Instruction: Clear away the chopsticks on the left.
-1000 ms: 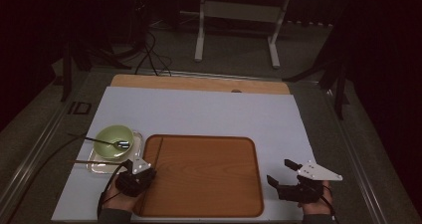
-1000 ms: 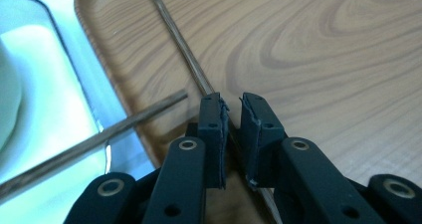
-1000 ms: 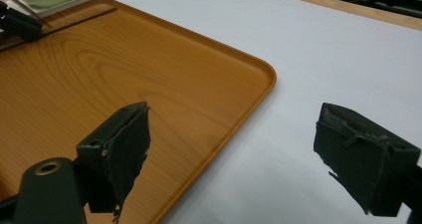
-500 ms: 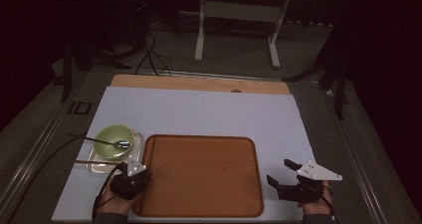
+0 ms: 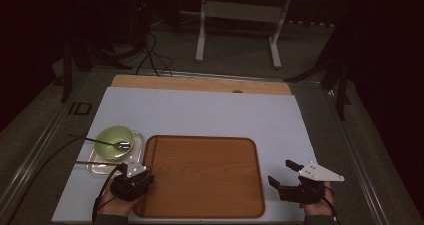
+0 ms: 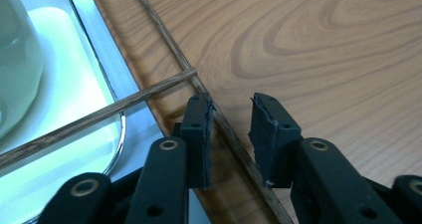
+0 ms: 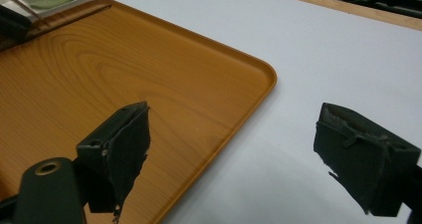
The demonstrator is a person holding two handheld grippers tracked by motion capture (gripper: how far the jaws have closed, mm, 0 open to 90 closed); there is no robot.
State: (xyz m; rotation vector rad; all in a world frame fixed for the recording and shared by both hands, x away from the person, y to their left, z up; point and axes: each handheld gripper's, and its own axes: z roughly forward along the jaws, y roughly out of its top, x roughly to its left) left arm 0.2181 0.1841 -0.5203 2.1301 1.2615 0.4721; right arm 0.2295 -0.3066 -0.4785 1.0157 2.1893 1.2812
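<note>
The left gripper [image 6: 231, 134] sits over the wooden tray's [image 5: 200, 177] left edge; its jaws have just been opening and stand apart, a chopstick [image 6: 219, 122] lying loose between them along that edge; a second chopstick [image 6: 94, 117] crosses the metal dish [image 6: 74, 129] left of the tray; the right gripper [image 7: 239, 154] gapes wide, empty, at the tray's right corner; no writing is legible.

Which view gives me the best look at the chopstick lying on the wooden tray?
The left gripper view: the chopstick runs between the open left gripper along the wooden tray edge. The high view shows it faintly; the right gripper view, a dark line.
</note>
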